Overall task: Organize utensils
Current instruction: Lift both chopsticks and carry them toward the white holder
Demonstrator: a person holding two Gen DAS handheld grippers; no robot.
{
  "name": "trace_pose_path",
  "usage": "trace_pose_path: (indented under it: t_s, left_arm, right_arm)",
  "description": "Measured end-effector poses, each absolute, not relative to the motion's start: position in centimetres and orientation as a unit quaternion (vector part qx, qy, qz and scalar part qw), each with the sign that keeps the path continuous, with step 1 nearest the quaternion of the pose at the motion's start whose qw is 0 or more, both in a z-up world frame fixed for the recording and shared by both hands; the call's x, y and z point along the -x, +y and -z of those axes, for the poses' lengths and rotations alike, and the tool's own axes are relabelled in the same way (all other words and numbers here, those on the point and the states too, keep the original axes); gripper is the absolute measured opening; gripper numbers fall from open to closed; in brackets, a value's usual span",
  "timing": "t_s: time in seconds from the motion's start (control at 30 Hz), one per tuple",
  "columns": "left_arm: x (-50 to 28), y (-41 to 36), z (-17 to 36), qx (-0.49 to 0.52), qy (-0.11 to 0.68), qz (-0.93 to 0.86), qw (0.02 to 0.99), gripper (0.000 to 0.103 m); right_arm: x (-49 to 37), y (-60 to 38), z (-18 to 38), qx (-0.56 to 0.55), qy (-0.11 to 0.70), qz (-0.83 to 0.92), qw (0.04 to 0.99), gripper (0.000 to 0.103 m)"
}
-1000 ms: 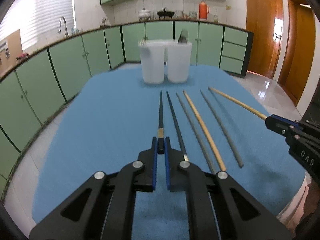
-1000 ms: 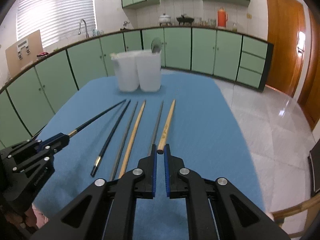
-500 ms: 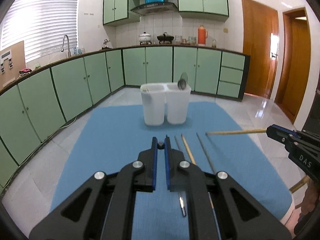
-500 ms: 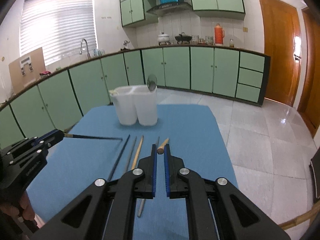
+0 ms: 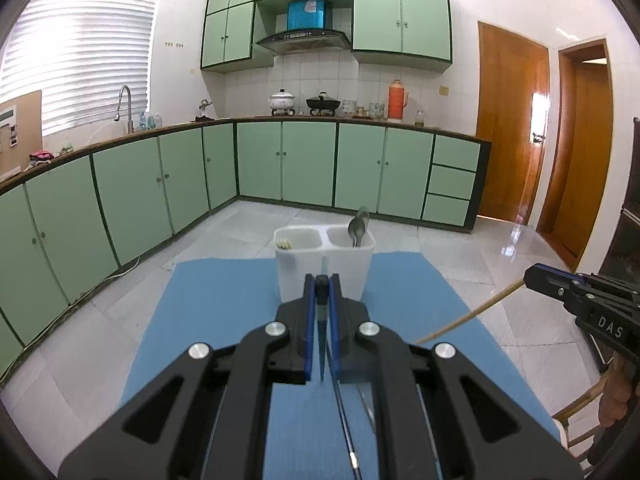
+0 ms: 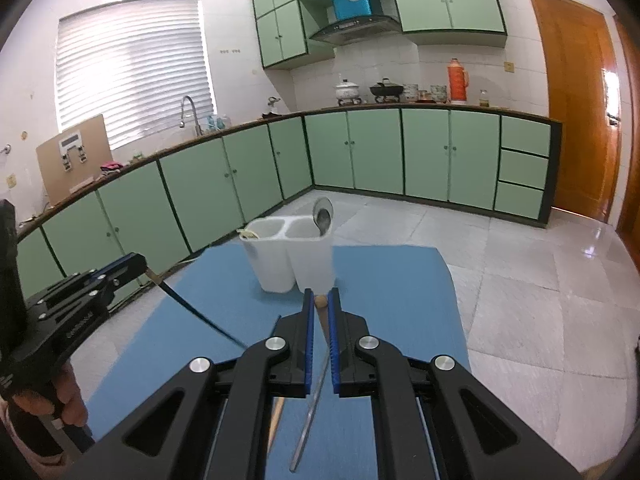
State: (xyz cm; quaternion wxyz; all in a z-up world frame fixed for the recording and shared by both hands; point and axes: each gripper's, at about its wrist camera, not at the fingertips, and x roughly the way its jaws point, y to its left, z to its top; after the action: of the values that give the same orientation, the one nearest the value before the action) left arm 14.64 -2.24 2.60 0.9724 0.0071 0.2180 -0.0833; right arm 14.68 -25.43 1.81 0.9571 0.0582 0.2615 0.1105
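Left gripper (image 5: 321,292) clamps a slim dark lacquered chopstick (image 6: 200,314) by its butt; right gripper (image 6: 320,304) likewise a pale wooden chopstick (image 5: 468,316). Judged light, rigid, slippery; tips hang below fingers.

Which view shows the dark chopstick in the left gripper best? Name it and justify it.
The right wrist view. There the dark chopstick shows side-on, slanting down from the left gripper above the blue mat. The left wrist view shows only its butt end clamped between the fingers, with the shaft foreshortened below.
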Motion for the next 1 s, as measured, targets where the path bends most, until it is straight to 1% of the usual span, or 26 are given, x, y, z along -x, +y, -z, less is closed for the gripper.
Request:
trace_pose_path:
  t_s: [0.27,0.47,0.73,1.0]
  left_arm:
    - [-16.4,-1.8,-4.1,0.002,0.212,0.093,0.973,0.006]
    - [-17.4,-1.0,-3.4,0.016,0.228,0.099,0.968,0.006]
    - [-17.7,-0.1,-5.3,0.023,0.201,0.098,0.974,0.006]
    - [-18.3,0.5,-8.4,0.023,0.16,0.091,0.983,0.006]
  right_arm:
    - [-16.3,-25.3,-3.7,-0.043,0.254,-0.126,0.958,0.007]
    - [-17.0,-25.3,-3.5,-0.037,0.256,-0.131,0.957,0.007]
    - [-17.7,-25.6,-4.7,-0.031,0.242,-0.137,0.96,0.007]
    - [-19.7,-24.8,-8.7,-0.016,0.204,-0.155,0.966,0.007]
